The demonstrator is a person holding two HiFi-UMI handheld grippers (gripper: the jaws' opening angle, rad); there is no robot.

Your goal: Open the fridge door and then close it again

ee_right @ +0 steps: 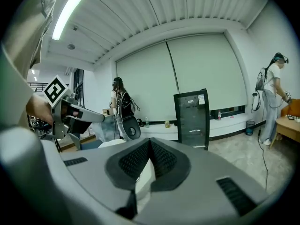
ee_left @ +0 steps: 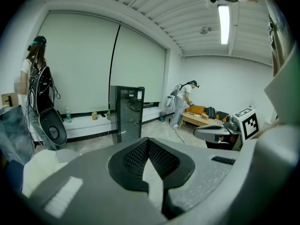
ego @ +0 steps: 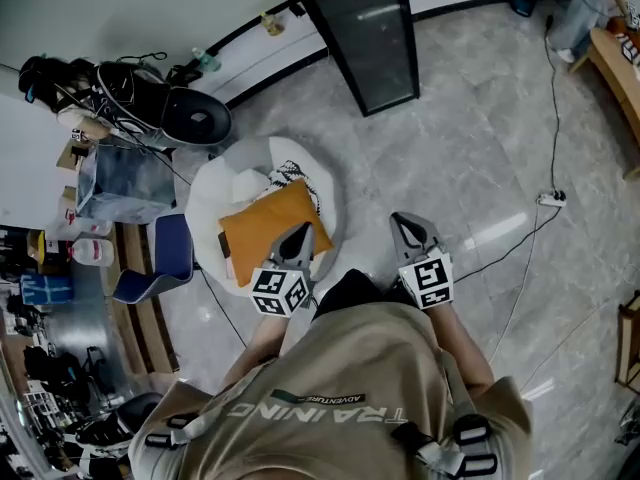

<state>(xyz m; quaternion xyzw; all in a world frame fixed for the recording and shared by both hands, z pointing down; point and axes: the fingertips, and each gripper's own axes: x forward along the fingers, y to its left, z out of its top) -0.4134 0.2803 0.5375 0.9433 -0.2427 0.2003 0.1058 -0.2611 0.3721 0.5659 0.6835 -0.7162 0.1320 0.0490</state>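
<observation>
Head view: the person holds the left claw (ego: 299, 232) and right claw (ego: 409, 224) near the body, well apart from the closed fridge (ego: 365, 38) by the far wall.

Left gripper view: jaws together, empty.

Right gripper view: likewise.

The opening has seemingly not begun, and the next move is to walk up to the door. The handle is too small to make out.

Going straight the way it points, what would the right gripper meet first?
Bare floor lies ahead of the right gripper; first it would probably meet the black fridge, or the ledge beside it; depth unclear.
</observation>
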